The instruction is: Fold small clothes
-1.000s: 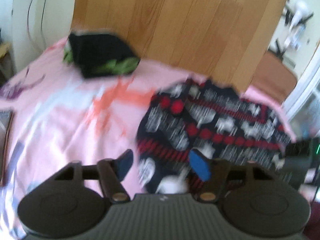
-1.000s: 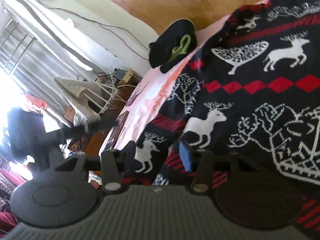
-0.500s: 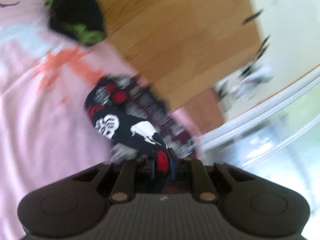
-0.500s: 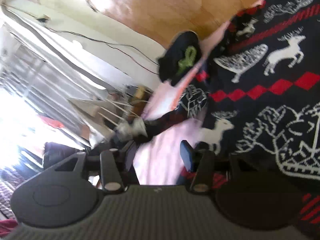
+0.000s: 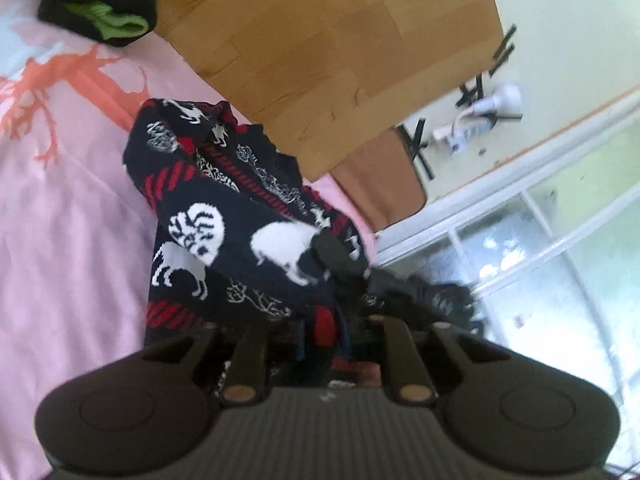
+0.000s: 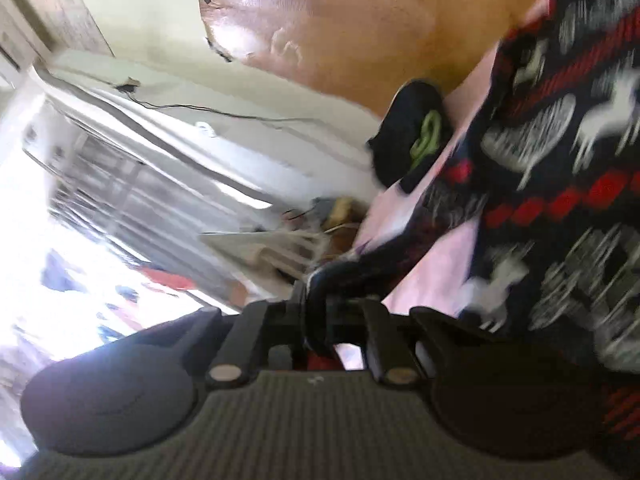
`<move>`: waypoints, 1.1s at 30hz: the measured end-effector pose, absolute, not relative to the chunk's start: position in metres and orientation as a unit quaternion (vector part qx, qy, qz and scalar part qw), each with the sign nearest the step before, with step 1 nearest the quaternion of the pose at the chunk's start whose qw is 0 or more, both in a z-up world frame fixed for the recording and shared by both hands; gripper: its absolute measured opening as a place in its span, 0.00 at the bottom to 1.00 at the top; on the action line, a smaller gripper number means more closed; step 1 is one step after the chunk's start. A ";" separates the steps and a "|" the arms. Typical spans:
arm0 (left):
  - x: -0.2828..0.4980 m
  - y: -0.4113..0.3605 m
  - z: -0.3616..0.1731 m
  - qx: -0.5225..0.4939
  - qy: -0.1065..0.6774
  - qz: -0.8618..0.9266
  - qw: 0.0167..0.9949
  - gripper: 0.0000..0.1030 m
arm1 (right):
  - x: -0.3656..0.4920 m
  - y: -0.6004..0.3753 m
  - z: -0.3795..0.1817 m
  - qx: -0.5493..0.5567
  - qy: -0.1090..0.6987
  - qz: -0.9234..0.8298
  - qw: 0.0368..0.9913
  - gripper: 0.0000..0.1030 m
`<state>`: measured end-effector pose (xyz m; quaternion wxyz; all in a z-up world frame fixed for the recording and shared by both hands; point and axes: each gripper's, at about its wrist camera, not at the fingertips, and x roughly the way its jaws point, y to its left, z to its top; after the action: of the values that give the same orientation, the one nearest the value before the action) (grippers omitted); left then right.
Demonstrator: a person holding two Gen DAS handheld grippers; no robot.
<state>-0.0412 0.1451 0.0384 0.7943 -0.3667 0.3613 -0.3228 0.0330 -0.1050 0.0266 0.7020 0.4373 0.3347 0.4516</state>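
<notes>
A dark knit sweater (image 5: 224,240) with white deer and red bands lies bunched on the pink bedsheet (image 5: 72,200). My left gripper (image 5: 323,330) has a red-striped fold of it between its blue pads, which press on the cloth while the jaws are opening slightly. In the right wrist view the same sweater (image 6: 560,160) fills the right side, blurred. My right gripper (image 6: 320,320) is shut on a dark edge of the sweater, lifted off the sheet (image 6: 440,264).
A folded black and green garment (image 5: 100,4) rests at the head of the bed by the wooden headboard (image 5: 320,40); it also shows in the right wrist view (image 6: 416,136). Off the bed's side stand a white rack (image 6: 272,248) and bright windows (image 5: 560,260).
Both grippers were open over the sweater; the left closed on a fold and turned with it, then the right closed on an edge and lifted it.
</notes>
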 end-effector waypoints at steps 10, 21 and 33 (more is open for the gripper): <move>0.030 0.144 0.098 -0.213 0.356 -0.221 0.883 0.34 | 0.024 -0.192 0.140 0.105 0.315 0.372 0.867 0.11; 0.220 0.024 0.058 0.011 0.468 -0.131 0.874 0.36 | 0.009 -0.168 0.085 0.038 0.361 0.361 0.859 0.11; 0.201 0.081 0.041 -0.186 0.335 -0.070 0.921 0.06 | 0.069 -0.229 0.138 -0.140 0.259 0.144 0.945 0.13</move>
<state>0.2009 0.0814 0.0406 0.9209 -0.1862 0.3351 -0.0704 0.0693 -0.2294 0.1380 0.9447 -0.1401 0.2595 0.1435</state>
